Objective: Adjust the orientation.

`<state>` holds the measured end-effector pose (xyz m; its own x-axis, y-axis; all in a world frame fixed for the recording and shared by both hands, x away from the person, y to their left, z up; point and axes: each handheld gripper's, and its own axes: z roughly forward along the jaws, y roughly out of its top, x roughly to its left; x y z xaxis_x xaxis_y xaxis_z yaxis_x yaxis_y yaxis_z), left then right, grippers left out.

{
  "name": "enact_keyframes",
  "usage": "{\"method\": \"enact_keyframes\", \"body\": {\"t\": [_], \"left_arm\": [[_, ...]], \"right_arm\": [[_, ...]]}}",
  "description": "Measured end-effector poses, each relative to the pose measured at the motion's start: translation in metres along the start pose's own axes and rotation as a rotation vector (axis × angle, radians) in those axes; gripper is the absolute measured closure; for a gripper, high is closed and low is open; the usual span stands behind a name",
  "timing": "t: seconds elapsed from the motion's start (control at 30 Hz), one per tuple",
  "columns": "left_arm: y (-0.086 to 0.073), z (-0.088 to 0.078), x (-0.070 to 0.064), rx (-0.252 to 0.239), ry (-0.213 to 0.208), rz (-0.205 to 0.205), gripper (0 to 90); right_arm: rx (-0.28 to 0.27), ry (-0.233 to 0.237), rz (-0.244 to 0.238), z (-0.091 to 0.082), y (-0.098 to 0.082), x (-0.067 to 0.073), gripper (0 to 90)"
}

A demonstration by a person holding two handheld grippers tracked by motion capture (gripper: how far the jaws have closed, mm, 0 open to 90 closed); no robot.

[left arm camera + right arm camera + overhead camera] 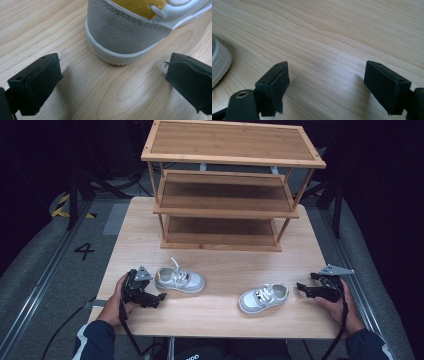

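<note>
Two small grey-and-white child's sneakers lie on the wooden table [220, 315]. The left shoe [180, 280] has its heel toward my left gripper [156, 288], which stands open just behind it. In the left gripper view the grey suede heel [125, 32] sits a short way beyond the open left gripper [112, 80], apart from both jaws. The right shoe [263, 298] lies left of my right gripper [304, 288], open near the table's right edge. In the right gripper view bare wood lies between the jaws of the right gripper [325, 85], and the shoe's sole edge [219, 62] shows at the far left.
A three-tier bamboo shoe rack [225, 190] stands at the back of the table, all its shelves bare. A strip of table separates the rack from the shoes. Grey floor with rails runs along both sides.
</note>
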<state>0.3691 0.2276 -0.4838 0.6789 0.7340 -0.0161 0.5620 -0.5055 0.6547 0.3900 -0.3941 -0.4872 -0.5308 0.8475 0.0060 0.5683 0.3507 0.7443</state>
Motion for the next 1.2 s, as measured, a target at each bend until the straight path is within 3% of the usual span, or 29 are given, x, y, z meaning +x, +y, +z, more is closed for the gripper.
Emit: {"method": "enact_keyframes", "body": {"t": [0.3,0.4,0.5,0.57,0.63,0.73,0.8,0.93,1.0,1.07,1.2], "left_arm": [[0.000,-0.001,0.000,0.001,0.002,0.006,0.4],[-0.002,-0.002,0.000,0.002,-0.011,0.006,0.5],[-0.001,-0.002,0.002,-0.003,-0.041,0.046,2.7],[-0.001,-0.002,0.002,-0.001,-0.046,0.043,2.9],[-0.001,-0.003,0.003,-0.011,-0.039,0.045,5.9],[0.000,-0.005,0.002,-0.023,-0.060,0.053,16.5],[0.002,-0.004,0.001,-0.016,-0.071,0.061,16.2],[0.010,-0.005,0.001,-0.050,-0.043,0.076,17.4],[0.017,-0.005,0.001,-0.067,-0.069,0.062,17.3],[0.026,-0.003,-0.002,-0.068,-0.084,0.093,15.7],[0.031,0.000,-0.007,-0.057,-0.074,0.101,11.4]], "right_arm": [[0.000,-0.005,0.003,0.001,0.000,0.000,19.5],[0.003,-0.010,0.009,0.001,0.001,0.000,18.8],[0.002,-0.012,0.009,0.001,0.000,0.000,18.8],[0.003,-0.012,0.010,0.001,0.000,0.000,18.8],[0.003,-0.012,0.010,0.001,0.000,0.000,18.8],[0.003,-0.011,0.009,0.001,0.000,0.000,18.8],[0.002,-0.010,0.008,0.001,0.001,0.000,18.7],[0.003,-0.010,0.008,0.001,0.001,0.000,18.7],[0.003,-0.010,0.008,0.001,0.001,0.000,18.7],[0.003,-0.011,0.009,0.001,0.000,0.000,18.7],[0.003,-0.011,0.009,0.001,0.000,0.000,18.7]]}}
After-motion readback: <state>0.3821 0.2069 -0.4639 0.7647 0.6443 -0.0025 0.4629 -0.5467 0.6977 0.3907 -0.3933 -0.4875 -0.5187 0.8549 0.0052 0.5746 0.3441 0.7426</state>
